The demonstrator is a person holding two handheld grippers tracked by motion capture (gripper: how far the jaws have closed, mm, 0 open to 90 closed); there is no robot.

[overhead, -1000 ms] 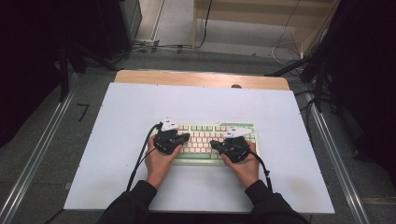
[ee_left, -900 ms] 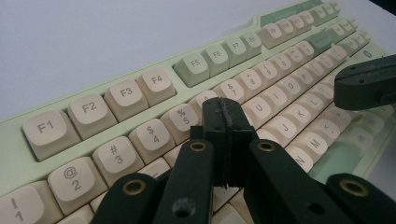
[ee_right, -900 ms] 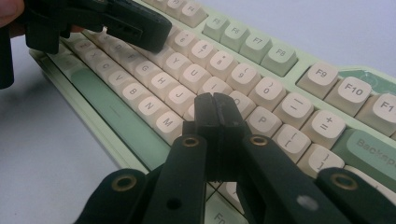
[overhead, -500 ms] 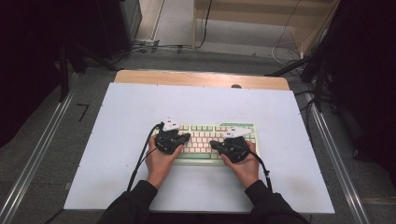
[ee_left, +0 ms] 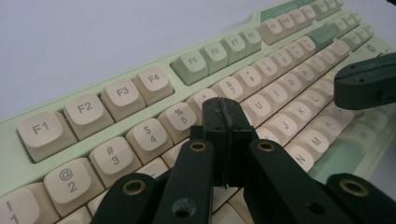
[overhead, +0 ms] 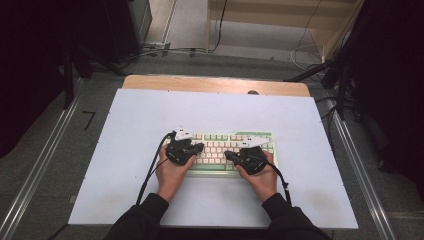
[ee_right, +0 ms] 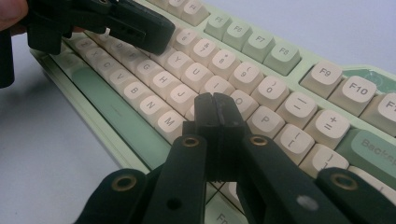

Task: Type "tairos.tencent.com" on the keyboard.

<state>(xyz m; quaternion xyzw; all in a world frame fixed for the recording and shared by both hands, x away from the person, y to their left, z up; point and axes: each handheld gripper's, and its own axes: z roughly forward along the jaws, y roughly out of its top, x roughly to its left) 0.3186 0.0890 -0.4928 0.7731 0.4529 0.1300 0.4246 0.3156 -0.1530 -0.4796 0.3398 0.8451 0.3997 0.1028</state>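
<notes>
A pale green keyboard (overhead: 220,136) with cream keys lies on the white table top, near the front middle. My left gripper (overhead: 199,147) hovers over the keyboard's left half, jaws shut with nothing between them; in the left gripper view its tips (ee_left: 225,111) sit over the number row near the 5 and 6 keys. My right gripper (overhead: 228,155) is over the right half, also shut and empty; its tips (ee_right: 215,106) hang above the keys near K and M. Each gripper view shows the other gripper: the right one (ee_left: 366,86), the left one (ee_right: 135,25).
The white table top (overhead: 150,115) has a wooden strip (overhead: 215,85) along its far edge. Metal rails (overhead: 45,160) run along both sides. Cables and a wooden frame (overhead: 280,20) lie on the floor beyond the table.
</notes>
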